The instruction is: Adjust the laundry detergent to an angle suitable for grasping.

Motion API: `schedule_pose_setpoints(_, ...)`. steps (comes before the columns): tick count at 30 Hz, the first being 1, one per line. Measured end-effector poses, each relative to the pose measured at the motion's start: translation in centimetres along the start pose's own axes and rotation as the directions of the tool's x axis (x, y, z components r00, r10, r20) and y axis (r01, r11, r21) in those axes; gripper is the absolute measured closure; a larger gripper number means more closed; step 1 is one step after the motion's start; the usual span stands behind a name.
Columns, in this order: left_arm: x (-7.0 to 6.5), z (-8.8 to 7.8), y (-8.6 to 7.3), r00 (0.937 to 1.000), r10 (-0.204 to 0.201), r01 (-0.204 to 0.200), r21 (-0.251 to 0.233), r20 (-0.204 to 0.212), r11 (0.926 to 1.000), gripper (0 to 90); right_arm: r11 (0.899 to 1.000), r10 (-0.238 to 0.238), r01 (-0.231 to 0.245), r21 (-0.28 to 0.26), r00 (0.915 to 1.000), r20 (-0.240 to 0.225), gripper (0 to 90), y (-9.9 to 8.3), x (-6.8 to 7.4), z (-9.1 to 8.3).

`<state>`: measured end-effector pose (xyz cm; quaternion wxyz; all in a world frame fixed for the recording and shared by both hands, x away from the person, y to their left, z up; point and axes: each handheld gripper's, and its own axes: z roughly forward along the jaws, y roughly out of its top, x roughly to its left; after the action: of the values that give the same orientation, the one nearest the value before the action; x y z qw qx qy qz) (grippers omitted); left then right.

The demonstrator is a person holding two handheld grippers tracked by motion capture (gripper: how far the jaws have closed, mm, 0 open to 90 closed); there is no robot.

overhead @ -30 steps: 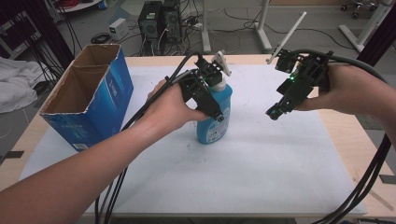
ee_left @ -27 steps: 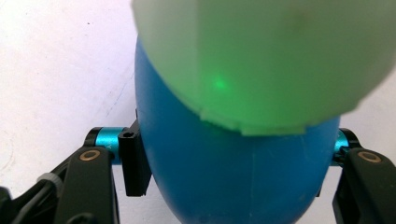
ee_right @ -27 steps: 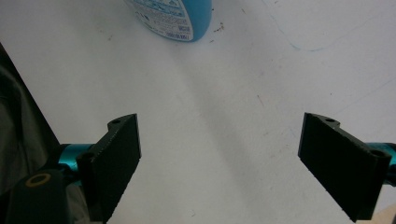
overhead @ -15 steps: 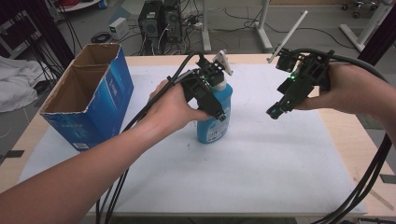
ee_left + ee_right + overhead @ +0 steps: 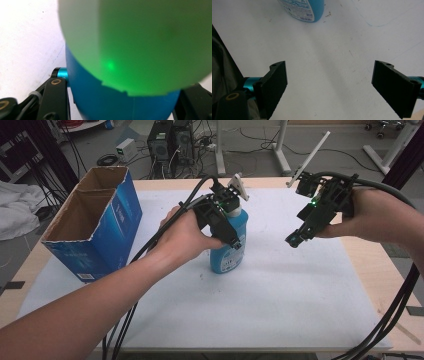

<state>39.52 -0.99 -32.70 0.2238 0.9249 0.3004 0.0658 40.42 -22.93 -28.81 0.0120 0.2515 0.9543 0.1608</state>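
Far left, the open blue cardboard box point(image 5: 95, 232) stands on the white table cover point(image 5: 280, 305). Your left gripper point(image 5: 231, 239) is clamped round the blue spray bottle point(image 5: 231, 251), a jaw on each side of its body; the bottle stands upright mid-table, its top probably a white trigger head, blurred up close. Your right gripper point(image 5: 295, 240) hangs above the mat, jaws wide apart, nothing between them.

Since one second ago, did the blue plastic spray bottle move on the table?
No. The blue plastic spray bottle stands at the same spot relative to the open blue cardboard box, held by the left tool.
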Motion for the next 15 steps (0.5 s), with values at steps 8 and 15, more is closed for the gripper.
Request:
schedule_pose_setpoints(8,0.3,-0.8,-0.2,0.9990,0.043,-0.042,-0.052,0.012,0.9978,43.8,1.000,0.002,-0.002,-0.002,1.0000,0.001,12.6,-0.1,0.0,-0.1)
schedule_pose_setpoints(15,1.4,-3.6,-0.4,0.9891,0.141,-0.137,-0.087,0.042,0.9867,43.9,1.000,0.008,-0.008,-0.007,1.0000,0.000,12.6,-0.2,0.0,-0.2)
